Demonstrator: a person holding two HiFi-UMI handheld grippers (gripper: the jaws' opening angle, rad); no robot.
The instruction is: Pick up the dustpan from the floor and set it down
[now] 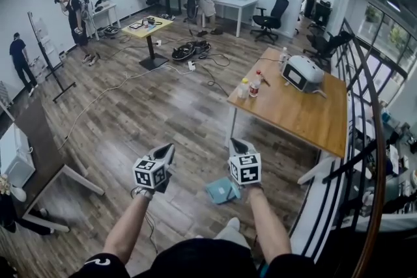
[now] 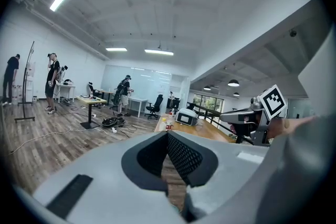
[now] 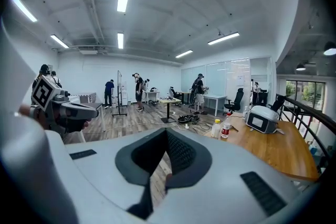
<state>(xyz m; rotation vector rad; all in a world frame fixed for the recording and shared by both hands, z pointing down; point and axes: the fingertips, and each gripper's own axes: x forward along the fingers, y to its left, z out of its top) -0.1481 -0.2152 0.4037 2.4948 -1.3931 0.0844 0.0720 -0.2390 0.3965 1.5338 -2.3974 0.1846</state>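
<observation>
- Both grippers are clenched on nothing: your left gripper (image 1: 168, 152) and right gripper (image 1: 236, 143) each show jaws pressed together, with only floorboards beyond the tips.
- Your teal dustpan (image 1: 221, 191) lies flat on the wooden floor (image 1: 130, 107), below the right gripper in the head view and near the corner of the wooden desk (image 1: 306, 117). Neither gripper touches it.
- You hold both grippers raised and almost level, aimed across the room rather than down, so neither lines up with the dustpan. By my judgement the pick-up is not yet begun, and you would need to part the jaws and dip toward it.
</observation>
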